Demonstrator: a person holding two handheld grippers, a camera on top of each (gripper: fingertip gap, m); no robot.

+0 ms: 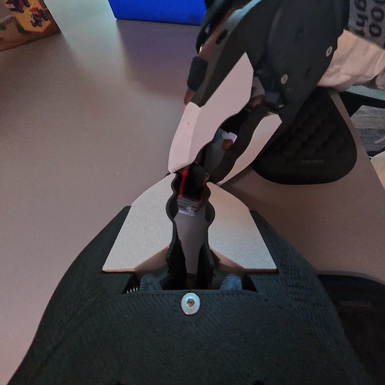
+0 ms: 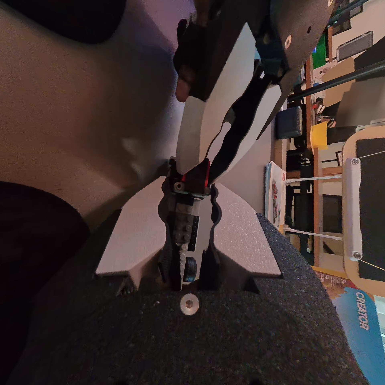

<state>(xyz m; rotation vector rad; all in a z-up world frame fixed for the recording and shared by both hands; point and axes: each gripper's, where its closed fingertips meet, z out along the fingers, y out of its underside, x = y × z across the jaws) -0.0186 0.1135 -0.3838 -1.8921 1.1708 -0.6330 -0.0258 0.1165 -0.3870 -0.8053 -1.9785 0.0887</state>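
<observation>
Left jaws: my left gripper point(image 1: 190, 179) has its jaws narrowed on the black-and-red end of a small brick-built model point(image 1: 190, 192), both pads bearing on its sides, held above the pale surface point(image 1: 73, 135).

Right jaws: my right gripper point(image 2: 190, 185) grips the same model point(image 2: 185, 225) along its grey studded body, jaws set at middling width, the pads against its flanks.

Where the model is: in the air between my two grippers, whose tips meet nose to nose over it; it does not rest on the surface.

Doing it well: with no goal stated, I judge only the hold. Two grips this close on a brick build can pry it apart, so I would keep both wrists in line, press no harder than needed and avoid twisting one end against the other.

What the left view alone shows: a ribbed grey piece at the model's near end, red strips on either side, the open surface, a printed cardboard box point(image 1: 23, 23) at far left, a blue block point(image 1: 158, 9) behind, and a dark mesh seat point(image 1: 308, 150) beyond the surface's edge.

What the right view alone shows: the model's length, with grey studs, a black strip and a small wheel point(image 2: 190, 268) towards my palm; also a booklet point(image 2: 275, 195) propped to the right and shelving behind.

Hidden: the exact pad contact at the joined tips.
</observation>
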